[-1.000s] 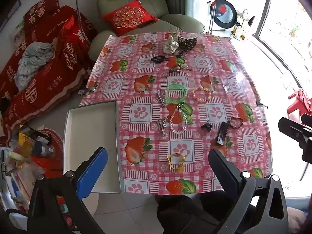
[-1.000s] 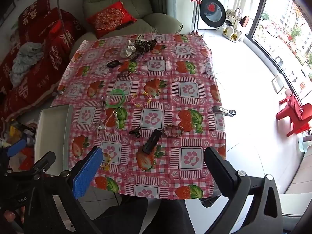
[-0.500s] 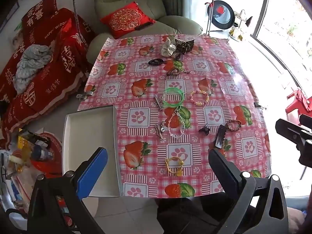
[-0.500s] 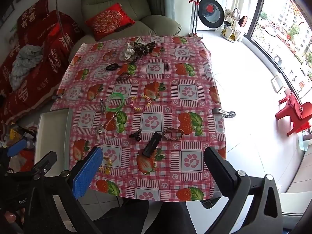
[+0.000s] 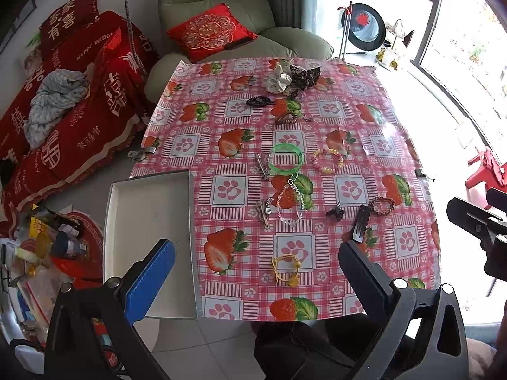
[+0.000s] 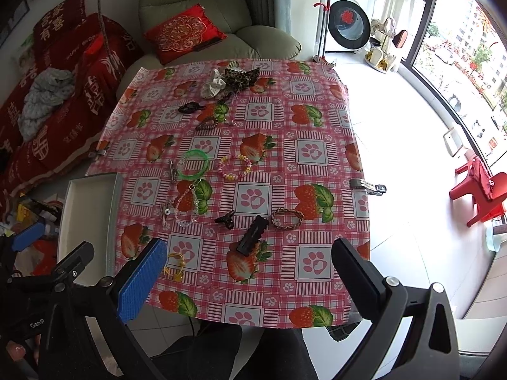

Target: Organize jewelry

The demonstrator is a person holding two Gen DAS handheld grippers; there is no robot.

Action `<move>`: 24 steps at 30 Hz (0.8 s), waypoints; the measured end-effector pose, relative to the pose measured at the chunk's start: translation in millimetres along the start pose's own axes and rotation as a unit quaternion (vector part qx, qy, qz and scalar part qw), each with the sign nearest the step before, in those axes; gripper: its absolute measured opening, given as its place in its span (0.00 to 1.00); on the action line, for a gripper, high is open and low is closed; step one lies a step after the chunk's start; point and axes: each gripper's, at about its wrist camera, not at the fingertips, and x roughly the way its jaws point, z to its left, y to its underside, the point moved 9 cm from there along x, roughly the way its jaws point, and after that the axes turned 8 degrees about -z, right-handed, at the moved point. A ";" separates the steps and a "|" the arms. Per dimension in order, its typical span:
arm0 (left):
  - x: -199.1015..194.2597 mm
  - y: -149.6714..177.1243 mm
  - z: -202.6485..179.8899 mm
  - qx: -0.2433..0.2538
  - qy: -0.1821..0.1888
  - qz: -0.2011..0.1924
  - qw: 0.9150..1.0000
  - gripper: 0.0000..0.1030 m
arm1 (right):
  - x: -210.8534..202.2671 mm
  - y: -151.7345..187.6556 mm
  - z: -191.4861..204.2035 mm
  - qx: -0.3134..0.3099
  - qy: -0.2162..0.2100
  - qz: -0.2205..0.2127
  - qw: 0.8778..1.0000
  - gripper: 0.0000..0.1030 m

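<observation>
Jewelry lies scattered on a strawberry-print tablecloth: a green bangle, a pink-yellow bead bracelet, a clear bead bracelet, a braided bracelet, a black hair clip, a small black claw clip and a yellow cord bracelet. A white tray sits at the table's left edge. My left gripper is open and empty above the near edge. My right gripper is open and empty, also over the near edge.
Scrunchies and dark hair ties lie at the far end. A green armchair stands behind the table, a red sofa to the left, and clutter on the floor. A red stool is on the right.
Both grippers have drawn back and up a little, so the table looks smaller and farther. Nothing on the table has moved.
</observation>
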 end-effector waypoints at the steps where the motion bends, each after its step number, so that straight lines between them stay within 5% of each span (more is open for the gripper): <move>1: -0.4 0.3 0.6 -0.001 0.000 0.000 1.000 1.00 | -0.1 -0.1 0.2 0.000 0.000 0.000 1.000 1.00; 24: -5.6 3.8 8.9 -0.013 -0.006 -0.001 1.000 1.00 | -4.1 0.8 6.6 -0.003 -0.003 0.001 1.000 1.00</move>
